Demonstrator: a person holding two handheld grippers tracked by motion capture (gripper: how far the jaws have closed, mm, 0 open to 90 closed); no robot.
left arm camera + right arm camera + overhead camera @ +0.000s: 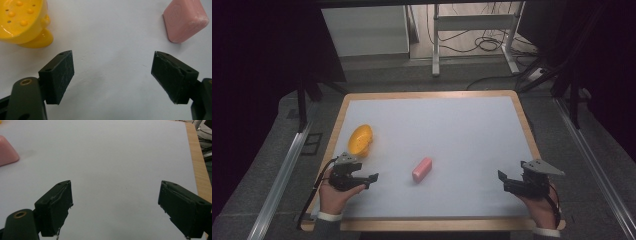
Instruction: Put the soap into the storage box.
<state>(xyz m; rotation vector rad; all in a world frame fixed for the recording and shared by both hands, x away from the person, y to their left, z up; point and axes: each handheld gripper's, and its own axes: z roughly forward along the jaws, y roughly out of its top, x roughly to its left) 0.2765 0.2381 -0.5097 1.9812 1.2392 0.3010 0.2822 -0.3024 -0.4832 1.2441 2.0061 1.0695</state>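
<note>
Left tongs (371, 179) and right tongs (504, 181) gaping empty, rounded pink soap bar (422, 169), glossy dimpled yellow dish (360, 139)

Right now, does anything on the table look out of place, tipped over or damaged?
Little stands out. The yellow soap dish looks tilted rather than flat near the table's left edge, and the pink soap bar lies askew mid-table, outside it. The left gripper pads look scuffed, and the right gripper pads frayed at the edges.

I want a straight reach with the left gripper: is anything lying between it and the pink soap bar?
Nothing: in the high view, only bare white tabletop separates the left gripper from the pink soap bar.
</note>
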